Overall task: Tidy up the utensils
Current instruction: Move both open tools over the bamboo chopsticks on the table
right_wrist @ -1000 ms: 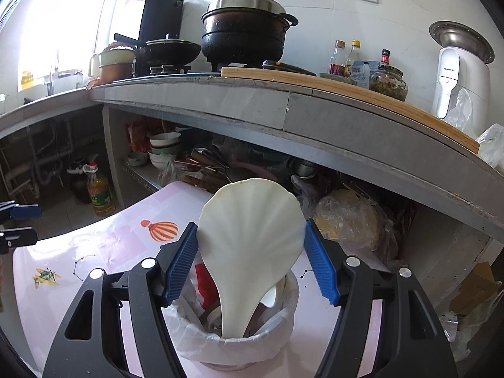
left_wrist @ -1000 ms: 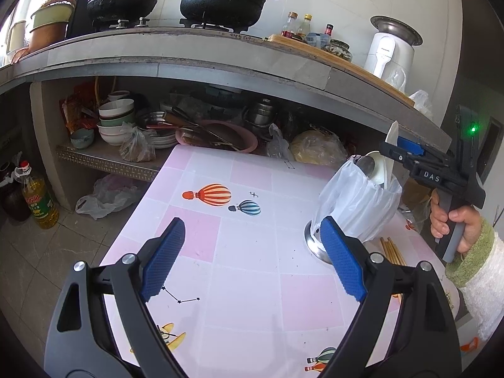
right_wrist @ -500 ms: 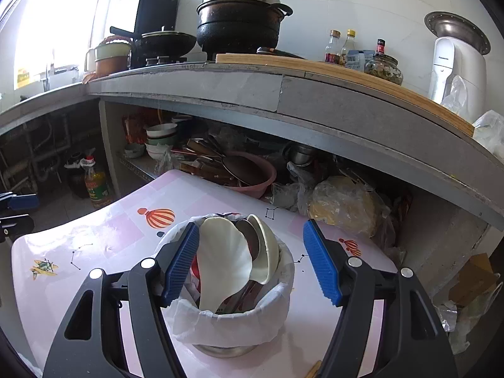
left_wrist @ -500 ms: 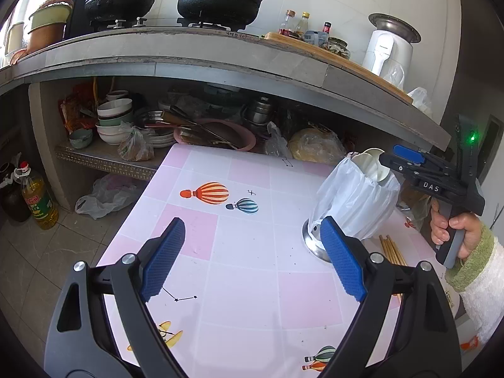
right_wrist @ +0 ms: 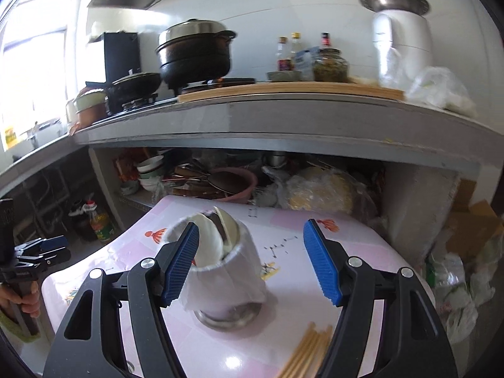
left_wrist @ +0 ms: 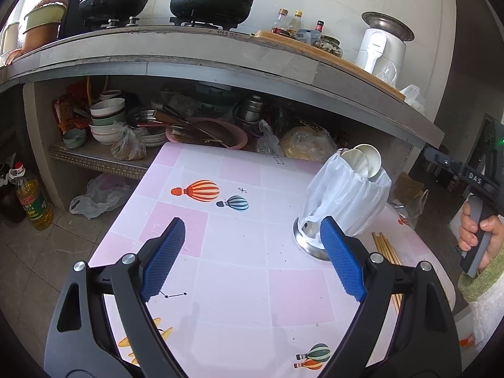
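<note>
Drawn back from the holder (right_wrist: 225,278) since a second ago – right gripper (right_wrist: 252,261), jaws apart and empty. Left gripper (left_wrist: 252,258) wide apart too, empty, above the table (left_wrist: 239,283). Spoons (right_wrist: 217,236) upright in the holder; chopsticks (right_wrist: 307,351) flat just beside its base.

One holder (left_wrist: 346,201), two white spoons (left_wrist: 362,160), two grippers (left_wrist: 252,252).

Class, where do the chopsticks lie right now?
The chopsticks lie flat on the table, just right of the bag-lined holder in both views, near the table's right edge.
</note>
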A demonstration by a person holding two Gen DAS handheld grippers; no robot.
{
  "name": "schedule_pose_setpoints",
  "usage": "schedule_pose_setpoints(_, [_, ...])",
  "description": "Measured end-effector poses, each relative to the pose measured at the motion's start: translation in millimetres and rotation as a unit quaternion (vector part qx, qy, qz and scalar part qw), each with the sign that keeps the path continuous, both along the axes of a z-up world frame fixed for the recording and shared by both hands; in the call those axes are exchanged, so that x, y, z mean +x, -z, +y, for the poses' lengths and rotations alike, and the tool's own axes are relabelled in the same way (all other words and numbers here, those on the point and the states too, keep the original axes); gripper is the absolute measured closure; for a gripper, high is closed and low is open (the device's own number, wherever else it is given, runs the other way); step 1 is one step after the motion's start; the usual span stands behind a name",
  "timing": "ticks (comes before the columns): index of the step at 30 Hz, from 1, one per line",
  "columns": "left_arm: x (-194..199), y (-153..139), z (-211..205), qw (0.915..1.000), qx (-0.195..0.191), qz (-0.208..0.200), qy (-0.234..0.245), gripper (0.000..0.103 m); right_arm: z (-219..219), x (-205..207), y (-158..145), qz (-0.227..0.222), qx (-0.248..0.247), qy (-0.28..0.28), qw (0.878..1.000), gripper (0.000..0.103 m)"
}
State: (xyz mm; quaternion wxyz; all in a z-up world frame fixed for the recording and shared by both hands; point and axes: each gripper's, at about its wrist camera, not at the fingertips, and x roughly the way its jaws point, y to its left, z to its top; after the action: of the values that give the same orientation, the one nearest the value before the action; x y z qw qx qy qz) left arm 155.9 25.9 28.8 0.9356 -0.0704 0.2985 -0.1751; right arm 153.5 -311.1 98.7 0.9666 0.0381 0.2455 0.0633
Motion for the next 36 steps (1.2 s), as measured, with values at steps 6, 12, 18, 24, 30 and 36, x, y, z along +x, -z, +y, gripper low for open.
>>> schedule_pose_setpoints(6, [-4, 9, -18, 0.9995, 0.003, 0.013, 0.028, 0.019, -39, -47, 30, 0.050, 0.021, 0.069, 0.996, 0.036])
schedule_pose_setpoints(12, [-16, 25, -48, 0.9970, 0.010, 0.029, 0.071, 0.019, -64, -88, 94, 0.125, 0.057, 0.122, 0.983, 0.044])
schedule_pose_setpoints(18, [-25, 53, -96, 0.9895, 0.014, 0.064, 0.129, 0.019, -74, -107, 152, 0.195, 0.089, 0.145, 0.966, 0.066])
schedule_pose_setpoints(24, [-26, 76, -170, 0.9694, 0.026, 0.086, 0.229, 0.022, -75, -105, 173, 0.217, 0.108, 0.142, 0.960, 0.076])
schedule_pose_setpoints(30, [-13, 97, -240, 0.9476, 0.054, 0.118, 0.292, 0.046, -77, -99, 181, 0.223, 0.114, 0.130, 0.959, 0.080])
schedule_pose_setpoints(36, [-5, 116, -290, 0.9309, 0.092, 0.133, 0.328, 0.062, -80, -88, 192, 0.231, 0.117, 0.120, 0.958, 0.084])
